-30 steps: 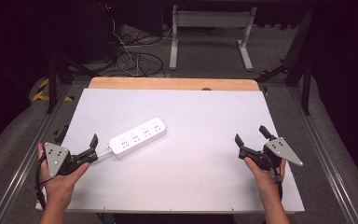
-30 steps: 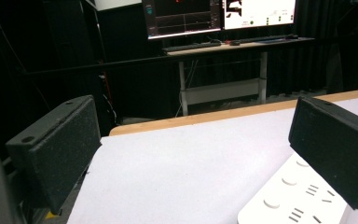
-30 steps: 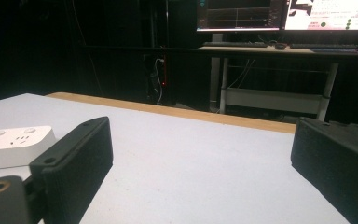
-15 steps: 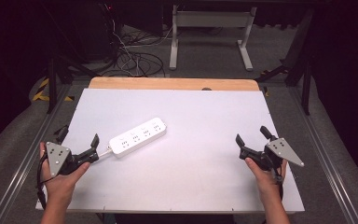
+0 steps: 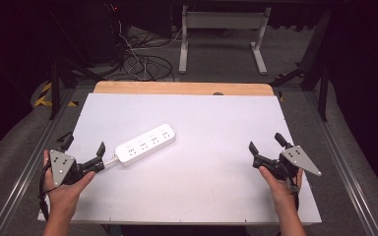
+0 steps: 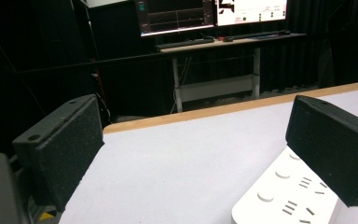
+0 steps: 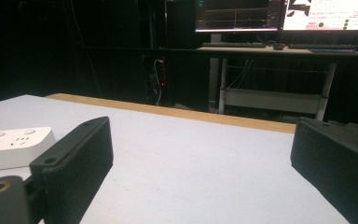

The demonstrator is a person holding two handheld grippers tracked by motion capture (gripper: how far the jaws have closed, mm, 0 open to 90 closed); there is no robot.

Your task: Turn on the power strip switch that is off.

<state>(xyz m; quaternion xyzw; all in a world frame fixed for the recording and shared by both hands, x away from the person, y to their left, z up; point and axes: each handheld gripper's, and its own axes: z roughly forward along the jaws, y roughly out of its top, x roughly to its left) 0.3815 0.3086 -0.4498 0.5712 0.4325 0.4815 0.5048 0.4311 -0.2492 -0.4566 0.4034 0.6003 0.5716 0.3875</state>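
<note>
White power strip [image 5: 145, 144] lying flat and slantwise on the white table [image 5: 206, 196], left of centre, sockets up, near end toward the left gripper [image 5: 83, 158]. Left gripper wide open, holding nothing, one jaw just beside the strip's near end where a short white stub juts out; whether jaw and stub touch, impossible to tell from above. From the left gripper view, strip [image 6: 289, 196] sitting low between the jaws, toward the right-hand one, not clamped. Right gripper [image 5: 267, 149] well apart at the table's right side, likewise wide open and empty, resting low over bare surface; strip's end [image 7: 9, 144] off to the left in the right gripper view. Probably a rigid plastic shell: stiff, fairly light, no sag when lifted by one end, though likely to swing or tip if gripped far from the middle. Smooth glossy sides, so somewhat slippery against the pads; a firm squeeze across the narrow width looks safest, jaws on the two long edges rather than on the socket face. Best hold likely near the middle for balance, or close to the near end for a drag or turn. Not fragile, but buttons and sockets on top better left unpressed. Wooden edge [image 5: 182, 88] at the far side, monitors [image 7: 279, 14] beyond.
</note>
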